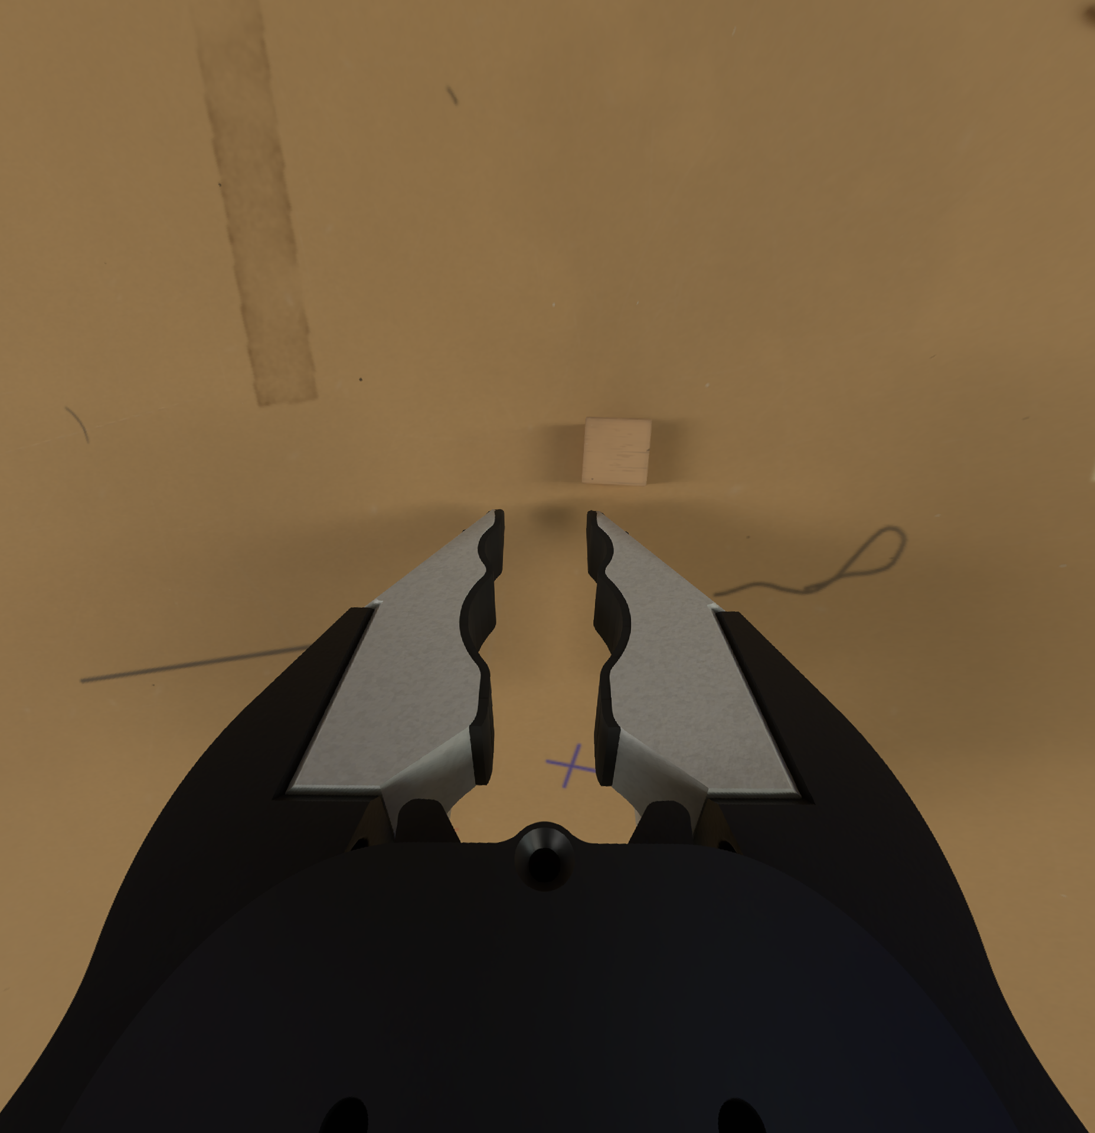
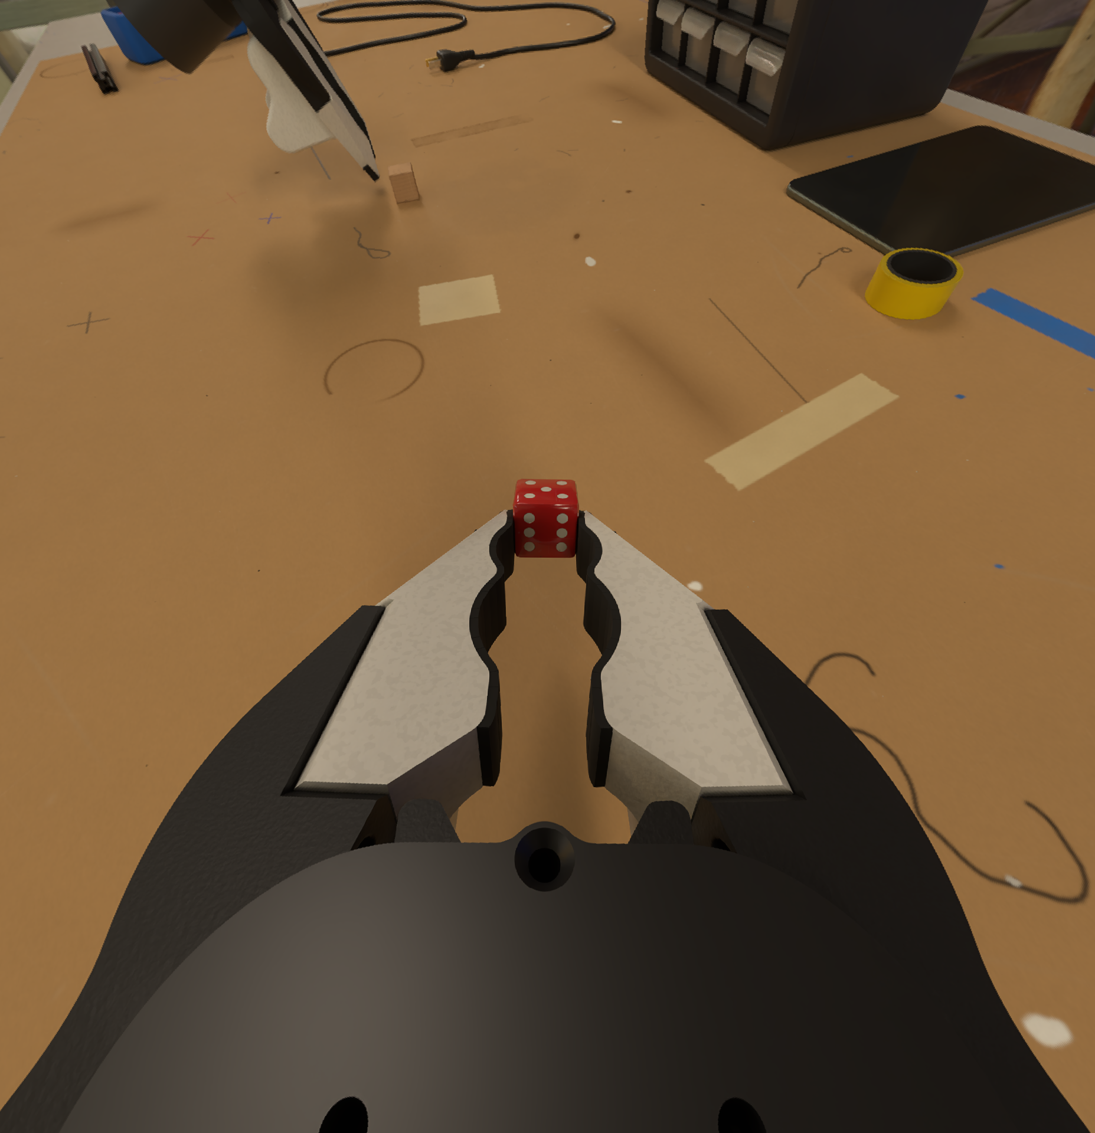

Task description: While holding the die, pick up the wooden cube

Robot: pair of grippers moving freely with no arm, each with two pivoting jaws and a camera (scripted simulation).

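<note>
The right tool [image 2: 545,521] pinched the red die [image 2: 545,518] above the tabletop [image 2: 164,490]. The left tool [image 1: 545,515] was spread apart, just beside the wooden cube [image 1: 616,451] sitting toward the tabletop's far edge.

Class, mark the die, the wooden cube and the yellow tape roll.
die [image 2: 545,527]: right wrist view, on its near face.
wooden cube [image 1: 616,452]: left wrist view, on its facing side.
yellow tape roll [image 2: 909,294]: right wrist view, on its outer wall.
</note>
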